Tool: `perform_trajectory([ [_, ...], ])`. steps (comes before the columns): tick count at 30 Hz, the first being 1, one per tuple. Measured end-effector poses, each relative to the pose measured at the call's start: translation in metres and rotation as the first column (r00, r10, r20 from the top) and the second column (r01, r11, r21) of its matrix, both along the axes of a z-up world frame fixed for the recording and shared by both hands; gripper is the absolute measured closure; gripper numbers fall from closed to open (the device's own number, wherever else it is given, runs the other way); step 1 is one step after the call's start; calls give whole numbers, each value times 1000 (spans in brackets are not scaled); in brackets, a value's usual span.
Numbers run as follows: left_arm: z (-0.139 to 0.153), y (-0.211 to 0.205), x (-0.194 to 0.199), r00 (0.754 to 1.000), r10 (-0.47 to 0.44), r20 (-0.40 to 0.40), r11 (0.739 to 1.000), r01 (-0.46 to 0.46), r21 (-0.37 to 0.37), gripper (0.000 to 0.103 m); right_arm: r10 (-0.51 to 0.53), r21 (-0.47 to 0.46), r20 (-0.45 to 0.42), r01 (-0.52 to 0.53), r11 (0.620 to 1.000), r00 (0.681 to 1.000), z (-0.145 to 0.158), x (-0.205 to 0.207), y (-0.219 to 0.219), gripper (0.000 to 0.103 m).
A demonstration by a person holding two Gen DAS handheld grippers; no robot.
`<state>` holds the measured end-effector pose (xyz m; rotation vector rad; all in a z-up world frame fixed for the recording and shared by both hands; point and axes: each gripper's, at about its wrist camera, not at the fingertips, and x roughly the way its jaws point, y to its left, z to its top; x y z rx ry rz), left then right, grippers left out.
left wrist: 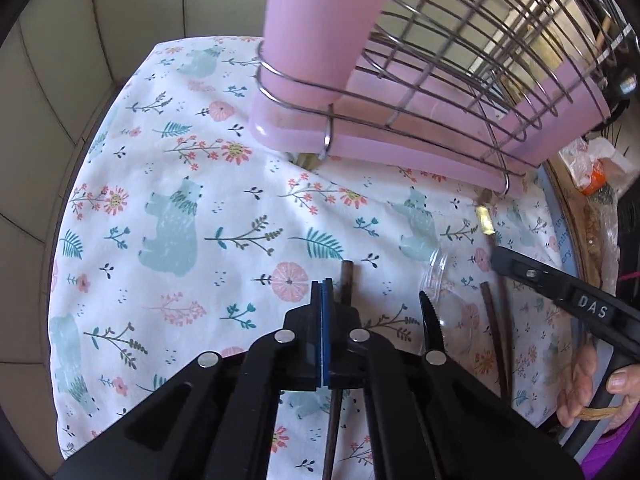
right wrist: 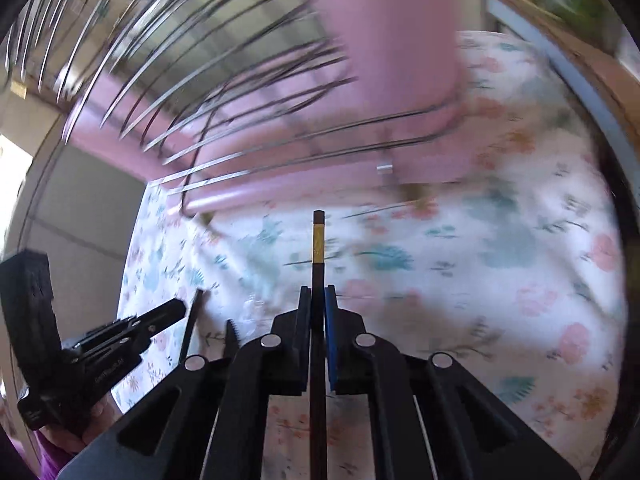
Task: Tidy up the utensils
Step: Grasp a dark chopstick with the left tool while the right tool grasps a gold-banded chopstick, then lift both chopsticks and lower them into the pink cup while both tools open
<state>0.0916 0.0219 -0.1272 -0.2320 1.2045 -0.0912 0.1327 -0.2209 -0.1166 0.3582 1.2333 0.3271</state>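
Observation:
My left gripper [left wrist: 322,284] is shut, with a dark brown chopstick [left wrist: 346,280] lying just right of its fingers on the floral cloth; I cannot tell if the chopstick is gripped. My right gripper [right wrist: 319,290] is shut on a dark chopstick [right wrist: 318,240] with a gold band, held above the cloth and pointing at the pink rack. The right gripper shows in the left wrist view [left wrist: 560,292], the left gripper in the right wrist view [right wrist: 172,312]. A black serrated plastic knife [left wrist: 431,320], a clear plastic utensil [left wrist: 436,272] and two more brown chopsticks [left wrist: 496,320] lie on the cloth.
A pink dish rack [left wrist: 360,148] with a wire basket [left wrist: 480,60] and a tall pink cup holder [left wrist: 316,20] stands at the back of the cloth. The round table's wooden edge [left wrist: 568,208] is at the right, with bags beyond. The right wrist view is motion-blurred.

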Motion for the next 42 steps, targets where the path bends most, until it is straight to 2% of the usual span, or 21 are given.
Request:
perform_trajectory([
  [5,3,14,9,999,18,-39,999,-19,-32,103,-79,0,-37,79,997,996,-7,1,-27,97],
  [10,6,13,24,992,-13,-125,998,4,-68,101,-74,14,-67,75,997,995,-16,-1,-20,96],
  [12,5,6,30,987,-33,-156,999,27,-45,85,-73,31,-81,76,997,994,-19,-1,-19,94],
  [18,0,-14,38,981,-73,-179,995,84,56,80,-61,52,-91,65,997,994,-19,-1,-26,93],
  [22,1,-22,40,981,-92,-174,990,109,92,80,-58,40,-81,61,997,995,-16,1,-30,92],
  [23,0,-22,39,981,-95,-169,988,114,104,83,-56,43,-78,60,997,995,-14,2,-32,92],
  [25,0,-23,38,983,-97,-155,982,120,143,96,-47,43,-69,50,998,996,-11,5,-32,91],
  [26,1,-21,37,984,-97,-149,983,118,140,97,-41,37,-67,43,998,997,-9,6,-31,91],
  [30,6,-11,32,988,-72,-135,994,82,68,97,-31,32,-82,34,999,996,-12,11,-30,91],
  [37,34,15,21,997,-36,-61,999,36,5,97,-43,105,-139,58,993,989,-20,19,-44,91],
  [42,57,22,11,1000,-25,4,999,25,-40,97,-33,75,-97,40,996,995,-17,16,-43,96],
])
